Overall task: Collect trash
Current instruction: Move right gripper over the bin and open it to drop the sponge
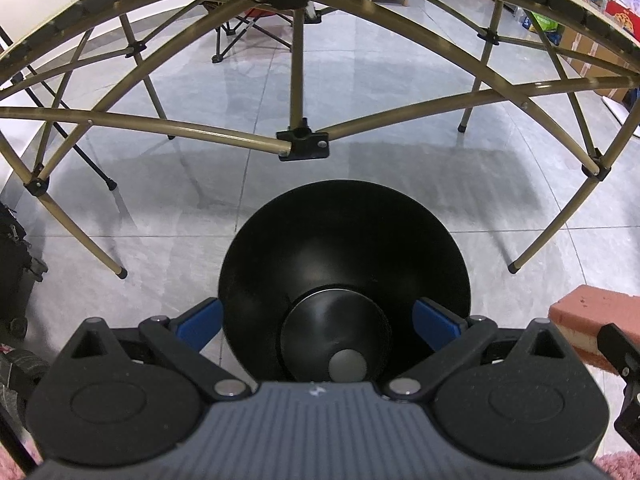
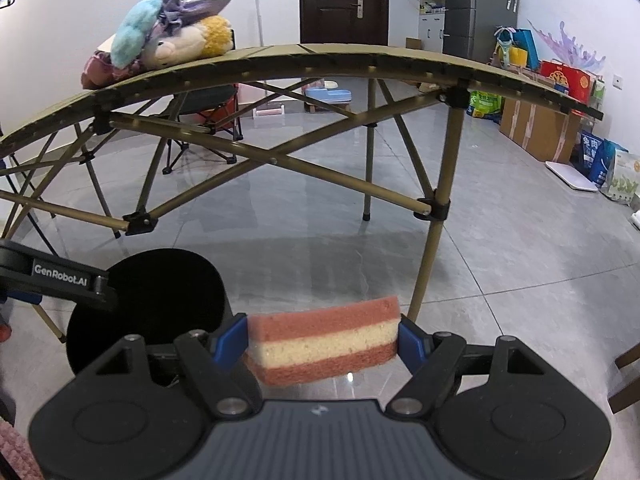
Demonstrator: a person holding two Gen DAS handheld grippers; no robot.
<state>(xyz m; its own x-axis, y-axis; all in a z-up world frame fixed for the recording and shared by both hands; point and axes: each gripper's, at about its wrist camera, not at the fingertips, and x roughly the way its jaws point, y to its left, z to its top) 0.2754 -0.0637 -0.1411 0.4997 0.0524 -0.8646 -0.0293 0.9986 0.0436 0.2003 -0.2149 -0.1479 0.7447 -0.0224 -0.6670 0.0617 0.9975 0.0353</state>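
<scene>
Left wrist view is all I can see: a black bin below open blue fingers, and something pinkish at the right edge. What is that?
Observer: A sponge, pink with a cream middle layer, clamped between the right gripper's pads.
Operator: Is it over the bin?
Observer: No; the black bin stands to its left, not beneath it.
Operator: Anything on top of that table?
Observer: Plush toys are piled towards the left end of the table.

My right tongs [image 2: 323, 340] grip a striped sponge [image 2: 324, 340] above the floor [image 2: 500, 248], beside the black bin [image 2: 160, 300]; plush toys [image 2: 168, 40] top the worktop [image 2: 340, 58].
</scene>
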